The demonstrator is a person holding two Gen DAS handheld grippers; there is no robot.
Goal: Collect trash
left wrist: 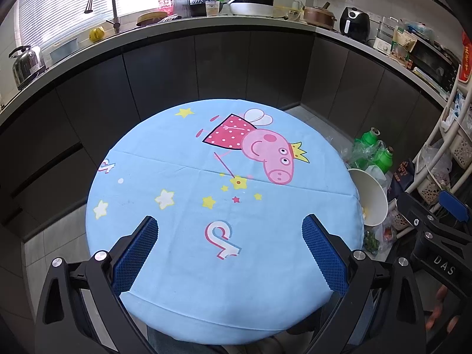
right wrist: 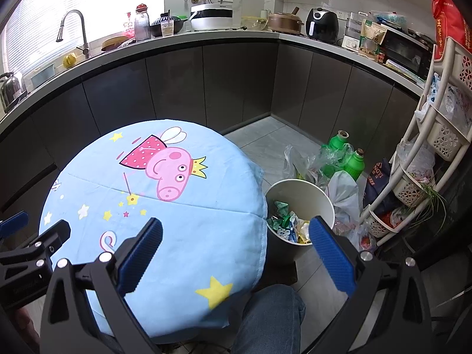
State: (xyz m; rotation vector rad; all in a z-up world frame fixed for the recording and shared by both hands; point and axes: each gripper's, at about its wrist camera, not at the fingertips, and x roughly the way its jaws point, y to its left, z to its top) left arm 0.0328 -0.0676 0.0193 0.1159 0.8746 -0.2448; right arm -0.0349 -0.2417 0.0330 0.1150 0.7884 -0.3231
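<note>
A white trash bin (right wrist: 298, 190) stands on the floor right of the round table (right wrist: 165, 236), with several wrappers (right wrist: 290, 225) inside. The bin's rim also shows in the left wrist view (left wrist: 373, 194). My right gripper (right wrist: 234, 231) is open and empty, its jaws spanning the table's right edge and the bin. My left gripper (left wrist: 230, 231) is open and empty above the near part of the table (left wrist: 191, 159), which wears a blue Peppa Pig cloth. No trash shows on the cloth.
Green bottles (right wrist: 346, 156) and plastic bags (right wrist: 343, 191) lie on the floor behind the bin. A white basket rack (right wrist: 436, 135) stands at the right. Dark cabinets and a cluttered counter (right wrist: 206, 34) wrap around the back. My knee (right wrist: 271, 318) is under the table's edge.
</note>
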